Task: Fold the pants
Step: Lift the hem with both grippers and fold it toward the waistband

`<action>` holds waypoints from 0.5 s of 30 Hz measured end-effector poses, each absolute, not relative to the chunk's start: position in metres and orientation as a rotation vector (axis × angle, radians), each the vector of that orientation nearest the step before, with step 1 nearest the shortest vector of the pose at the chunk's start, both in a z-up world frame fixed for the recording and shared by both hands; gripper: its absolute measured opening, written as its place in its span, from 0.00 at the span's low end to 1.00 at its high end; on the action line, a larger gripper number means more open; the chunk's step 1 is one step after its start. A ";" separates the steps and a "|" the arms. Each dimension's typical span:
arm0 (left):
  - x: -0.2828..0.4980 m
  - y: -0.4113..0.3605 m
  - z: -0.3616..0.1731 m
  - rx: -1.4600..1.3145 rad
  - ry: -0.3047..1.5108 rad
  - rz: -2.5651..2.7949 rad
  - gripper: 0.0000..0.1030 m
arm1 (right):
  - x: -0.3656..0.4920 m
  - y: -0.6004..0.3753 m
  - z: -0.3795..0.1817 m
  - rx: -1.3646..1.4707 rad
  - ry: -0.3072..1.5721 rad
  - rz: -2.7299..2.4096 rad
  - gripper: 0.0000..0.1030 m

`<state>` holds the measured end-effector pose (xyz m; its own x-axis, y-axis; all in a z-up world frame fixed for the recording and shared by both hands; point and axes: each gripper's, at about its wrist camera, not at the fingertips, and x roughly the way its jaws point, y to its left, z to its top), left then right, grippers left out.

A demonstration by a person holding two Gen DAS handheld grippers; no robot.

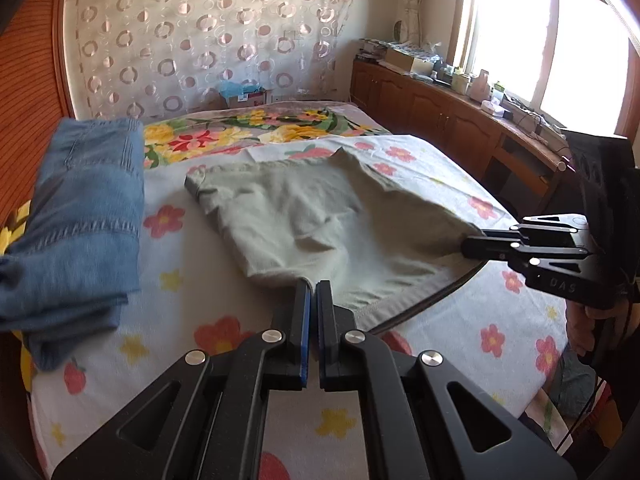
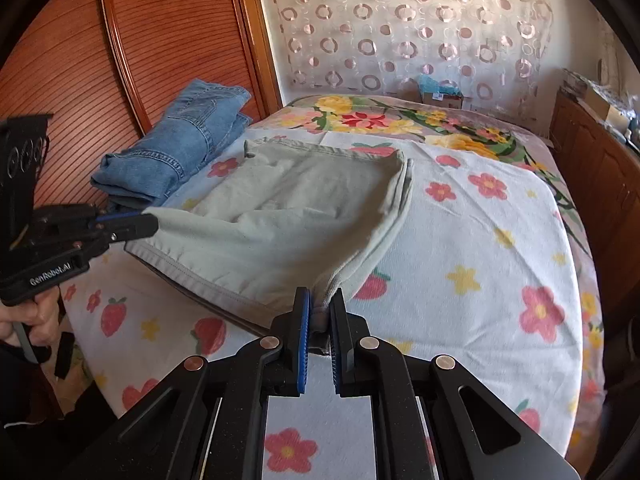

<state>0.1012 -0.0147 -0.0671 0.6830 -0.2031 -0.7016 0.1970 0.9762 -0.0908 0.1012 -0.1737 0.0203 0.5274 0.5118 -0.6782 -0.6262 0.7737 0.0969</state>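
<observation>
Pants: pale green pants [image 1: 304, 216] lie on the flowered bed sheet [image 1: 176, 280] in the middle of the bed, already doubled over — the far part rests flat, the near edge is lifted at its two corners.
Left tool: the left tool [image 1: 313, 286] has its jaws pressed together on the near left corner of the hem; only a thin lip of cloth shows between the pads.
Right tool: the right tool [image 2: 320, 300] is closed on a thicker bunch of fabric at the near right corner, which keeps the jaws slightly apart.
Handling: the cloth looks light, soft and limp — it sags between the two grips and wrinkles freely, so it likely needs both corners held level and taut to lay a clean fold.
Where to hold: the stitched hem band [image 2: 208, 284] appears the firmest part; corners on that band seem the soundest grasp.
Surroundings: folded blue jeans [image 2: 180, 144] sit apart, by the wooden headboard [image 2: 120, 40].
</observation>
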 end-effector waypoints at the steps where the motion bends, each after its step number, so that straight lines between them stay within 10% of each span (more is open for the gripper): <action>1: 0.099 -0.013 -0.067 -0.017 0.789 -0.228 0.04 | 0.096 -0.179 0.018 -0.156 0.753 0.686 0.09; 15: 0.059 -0.008 -0.085 -0.067 0.803 -0.255 0.04 | 0.068 -0.208 0.004 -0.053 0.797 0.683 0.09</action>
<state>0.0595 -0.0076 -0.0847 0.6661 -0.2507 -0.7025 0.2000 0.9674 -0.1555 0.0679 -0.2082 0.0040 0.4983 0.5448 -0.6745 -0.5836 0.7861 0.2038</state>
